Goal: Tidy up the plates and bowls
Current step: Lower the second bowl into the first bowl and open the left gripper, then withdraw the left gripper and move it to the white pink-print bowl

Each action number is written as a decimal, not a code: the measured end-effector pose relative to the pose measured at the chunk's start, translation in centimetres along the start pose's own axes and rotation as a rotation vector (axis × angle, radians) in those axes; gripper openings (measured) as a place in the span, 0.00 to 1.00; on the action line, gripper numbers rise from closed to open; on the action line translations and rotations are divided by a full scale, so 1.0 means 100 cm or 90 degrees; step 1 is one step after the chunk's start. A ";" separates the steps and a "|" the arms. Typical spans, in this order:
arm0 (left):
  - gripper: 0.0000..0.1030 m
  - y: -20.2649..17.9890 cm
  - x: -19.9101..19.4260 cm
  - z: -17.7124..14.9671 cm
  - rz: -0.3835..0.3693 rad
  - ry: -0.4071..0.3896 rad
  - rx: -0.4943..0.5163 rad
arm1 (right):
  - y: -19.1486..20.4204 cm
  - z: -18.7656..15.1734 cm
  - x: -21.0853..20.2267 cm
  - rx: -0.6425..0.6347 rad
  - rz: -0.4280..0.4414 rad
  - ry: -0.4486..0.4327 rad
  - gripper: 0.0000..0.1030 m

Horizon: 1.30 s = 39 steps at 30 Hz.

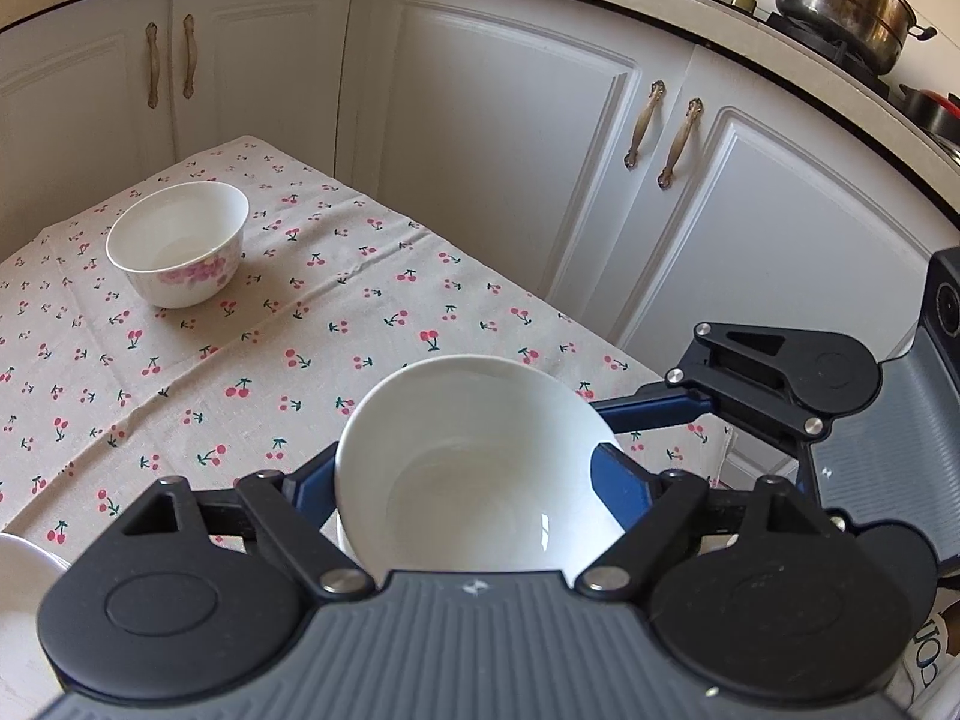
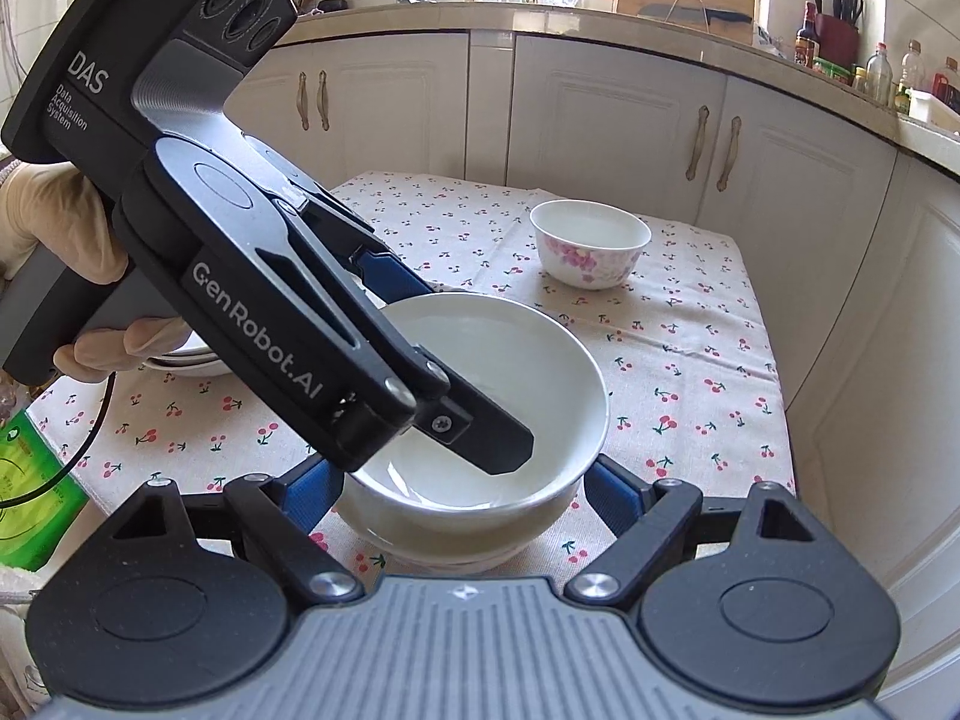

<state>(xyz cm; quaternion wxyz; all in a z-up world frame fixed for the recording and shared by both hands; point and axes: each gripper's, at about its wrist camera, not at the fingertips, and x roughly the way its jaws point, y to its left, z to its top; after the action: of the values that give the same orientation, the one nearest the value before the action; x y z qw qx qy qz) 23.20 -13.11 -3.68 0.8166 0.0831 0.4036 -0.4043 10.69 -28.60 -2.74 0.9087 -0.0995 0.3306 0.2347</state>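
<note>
A large plain white bowl [image 2: 510,360] hangs low over the cherry-print tablecloth [image 2: 690,360], with the edge of another white dish just beneath it. My right gripper [image 2: 463,468] is shut on it, a blue pad against each side of its wall. My left gripper [image 1: 462,462] comes in from the left with its jaws apart. One of its fingers [image 2: 492,438] is over the bowl's inside and the other is outside the far rim. Neither pad visibly presses. A small white bowl with pink flowers [image 1: 180,246] stands alone farther back.
White plates [image 2: 192,360] lie on the table behind my left gripper, held by a gloved hand [image 2: 60,228]. White cabinets [image 1: 510,150] surround the small table closely. A steel pot [image 1: 840,0] sits on the stove, and a green packet [image 2: 30,480] lies off the table's left edge.
</note>
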 end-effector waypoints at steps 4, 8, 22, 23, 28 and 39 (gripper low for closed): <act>0.82 0.001 0.001 0.000 -0.002 0.000 -0.004 | 0.000 0.000 0.001 0.003 0.001 0.003 0.88; 0.83 0.002 0.002 -0.002 -0.002 0.002 -0.004 | 0.000 0.000 0.003 0.003 0.002 0.007 0.88; 0.83 0.002 0.005 -0.003 -0.004 0.005 -0.004 | -0.001 -0.001 0.007 0.006 0.004 0.012 0.88; 0.84 0.002 0.005 -0.003 -0.003 0.006 -0.003 | -0.001 -0.001 0.007 0.005 0.004 0.012 0.88; 0.87 0.001 0.006 -0.003 -0.006 0.006 -0.002 | 0.000 -0.002 0.007 0.006 0.006 0.013 0.88; 0.88 0.008 -0.009 -0.004 0.013 -0.024 -0.015 | 0.003 -0.005 -0.004 -0.003 0.012 -0.017 1.00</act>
<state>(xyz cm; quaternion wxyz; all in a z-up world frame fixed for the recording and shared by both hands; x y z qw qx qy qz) 23.22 -11.83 -3.41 0.8290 0.0700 0.3920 -0.3928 10.01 -28.68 -2.88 0.9106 -0.0957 0.3186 0.2453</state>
